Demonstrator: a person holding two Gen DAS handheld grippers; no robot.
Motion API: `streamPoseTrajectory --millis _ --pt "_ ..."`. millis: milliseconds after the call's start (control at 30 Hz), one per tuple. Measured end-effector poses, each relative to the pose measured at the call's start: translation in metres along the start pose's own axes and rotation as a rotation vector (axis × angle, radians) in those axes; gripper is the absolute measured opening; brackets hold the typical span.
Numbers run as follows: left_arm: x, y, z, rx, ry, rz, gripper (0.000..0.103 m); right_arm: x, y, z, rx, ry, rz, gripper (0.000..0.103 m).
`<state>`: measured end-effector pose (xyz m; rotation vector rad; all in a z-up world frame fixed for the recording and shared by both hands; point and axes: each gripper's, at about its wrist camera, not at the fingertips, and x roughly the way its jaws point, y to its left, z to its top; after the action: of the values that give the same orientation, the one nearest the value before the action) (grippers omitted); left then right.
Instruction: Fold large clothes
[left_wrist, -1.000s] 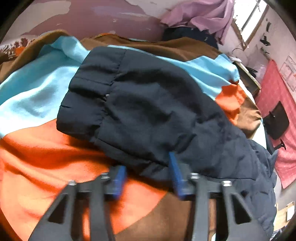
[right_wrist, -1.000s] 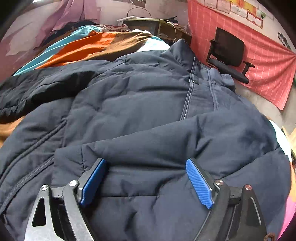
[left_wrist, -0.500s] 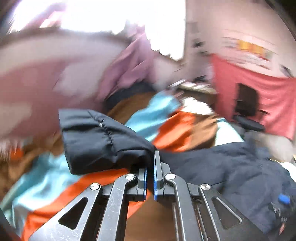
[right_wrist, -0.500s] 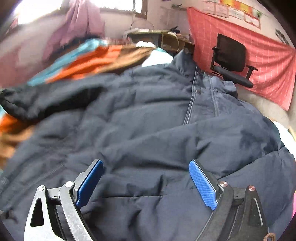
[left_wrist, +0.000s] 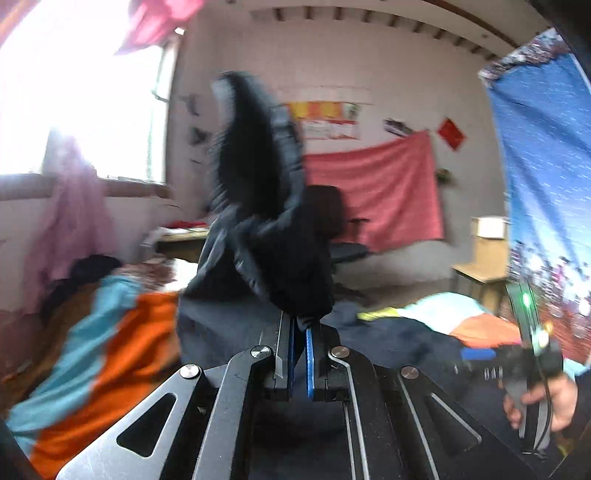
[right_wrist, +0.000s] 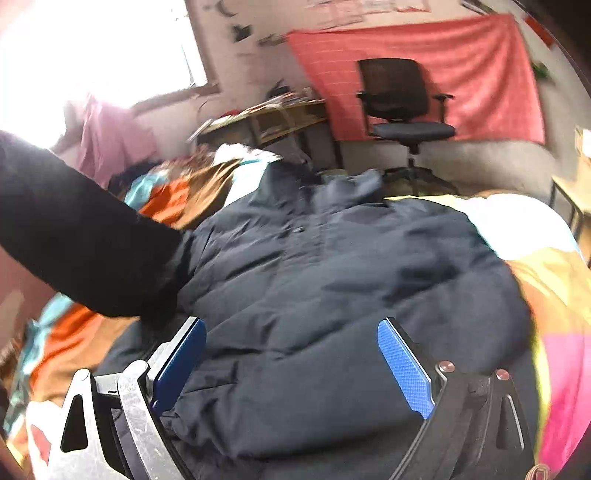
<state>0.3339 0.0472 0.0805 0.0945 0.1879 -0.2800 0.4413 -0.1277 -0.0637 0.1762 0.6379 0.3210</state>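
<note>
A large dark navy padded jacket (right_wrist: 332, 280) lies front up on a bed, zip running toward the collar at the far end. My left gripper (left_wrist: 300, 354) is shut on the jacket's sleeve (left_wrist: 266, 236) and holds it raised in the air, the cuff blurred and flapping above. The lifted sleeve shows as a dark band at the left of the right wrist view (right_wrist: 74, 236). My right gripper (right_wrist: 291, 362) is open, its blue pads wide apart just above the jacket's lower body, holding nothing. The right gripper and the hand holding it also show in the left wrist view (left_wrist: 532, 369).
The bed carries an orange, light blue and brown blanket (left_wrist: 110, 350). A black office chair (right_wrist: 402, 107) stands before a red wall cloth (right_wrist: 461, 66). A cluttered desk (right_wrist: 273, 118) sits under the window. A pink garment (right_wrist: 107, 140) hangs at left.
My left gripper closed on the sleeve and lifted it up off the blanket, swinging it toward the jacket body. My right gripper stayed open over the jacket's lower part.
</note>
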Motion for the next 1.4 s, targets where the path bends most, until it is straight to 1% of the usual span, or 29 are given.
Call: streamPoseTrajectory --millis 167,233,300,400,500,533,600,667,733,800,833,900,933,967,1000,1033,1133,1167,1233,1300,1333,1400 --pt "0.044 -0.052 -0.025 0.009 0.112 -0.139 0.003 -0.041 -0.049 0.011 0.134 -0.020 0.007 0.094" --pt "0.058 -0.071 -0.041 0.003 0.170 -0.179 0.003 -0.056 -0.069 0.014 0.184 -0.032 0.003 0.094" --pt "0.067 -0.081 -0.058 0.005 0.222 -0.200 0.003 -0.067 -0.085 0.014 0.229 -0.040 0.011 0.094" --pt "0.084 -0.095 -0.092 0.032 0.316 -0.221 0.003 -0.077 -0.108 0.012 0.306 -0.047 0.059 0.095" --pt "0.094 -0.103 -0.119 0.057 0.411 -0.237 0.003 -0.075 -0.126 0.004 0.396 -0.029 0.156 0.095" --pt "0.098 -0.104 -0.124 0.056 0.435 -0.246 0.003 -0.072 -0.131 0.000 0.430 -0.020 0.196 0.095" --pt "0.105 -0.102 -0.136 0.047 0.482 -0.267 0.003 -0.061 -0.137 -0.005 0.477 0.013 0.238 0.095" --pt "0.108 -0.099 -0.141 0.028 0.509 -0.281 0.003 -0.048 -0.138 -0.015 0.506 0.073 0.223 0.095" --pt "0.110 -0.092 -0.146 0.015 0.544 -0.298 0.004 -0.033 -0.135 -0.026 0.507 0.142 0.173 0.095" --pt "0.098 -0.089 -0.147 0.017 0.560 -0.304 0.006 -0.021 -0.133 -0.038 0.523 0.188 0.154 0.095" --pt "0.093 -0.085 -0.147 0.017 0.573 -0.301 0.006 -0.015 -0.133 -0.046 0.546 0.213 0.158 0.094" --pt "0.081 -0.080 -0.151 0.018 0.594 -0.297 0.007 -0.011 -0.131 -0.055 0.568 0.220 0.165 0.081" --pt "0.077 -0.075 -0.154 0.025 0.602 -0.289 0.008 -0.010 -0.129 -0.056 0.561 0.216 0.168 0.063" --pt "0.072 -0.072 -0.157 0.031 0.612 -0.281 0.009 -0.009 -0.127 -0.058 0.558 0.212 0.174 0.039" --pt "0.068 -0.069 -0.160 0.035 0.627 -0.277 0.009 -0.008 -0.125 -0.059 0.558 0.217 0.180 0.030" --pt "0.066 -0.066 -0.164 0.043 0.641 -0.277 0.010 -0.006 -0.123 -0.061 0.560 0.234 0.181 0.027" --pt "0.061 -0.063 -0.171 0.059 0.656 -0.286 0.012 -0.001 -0.115 -0.067 0.539 0.276 0.217 0.027" --pt "0.062 -0.063 -0.172 0.049 0.657 -0.292 0.012 0.001 -0.113 -0.070 0.532 0.290 0.233 0.029" --pt "0.066 -0.063 -0.174 0.035 0.663 -0.296 0.013 0.002 -0.108 -0.077 0.529 0.323 0.286 0.029" --pt "0.068 -0.062 -0.175 0.006 0.666 -0.303 0.013 0.002 -0.102 -0.080 0.507 0.341 0.310 0.034" --pt "0.070 -0.059 -0.176 -0.014 0.672 -0.310 0.013 0.001 -0.099 -0.082 0.493 0.347 0.314 0.038" --pt "0.069 -0.057 -0.176 -0.037 0.674 -0.318 0.013 0.003 -0.092 -0.084 0.454 0.371 0.306 0.038"
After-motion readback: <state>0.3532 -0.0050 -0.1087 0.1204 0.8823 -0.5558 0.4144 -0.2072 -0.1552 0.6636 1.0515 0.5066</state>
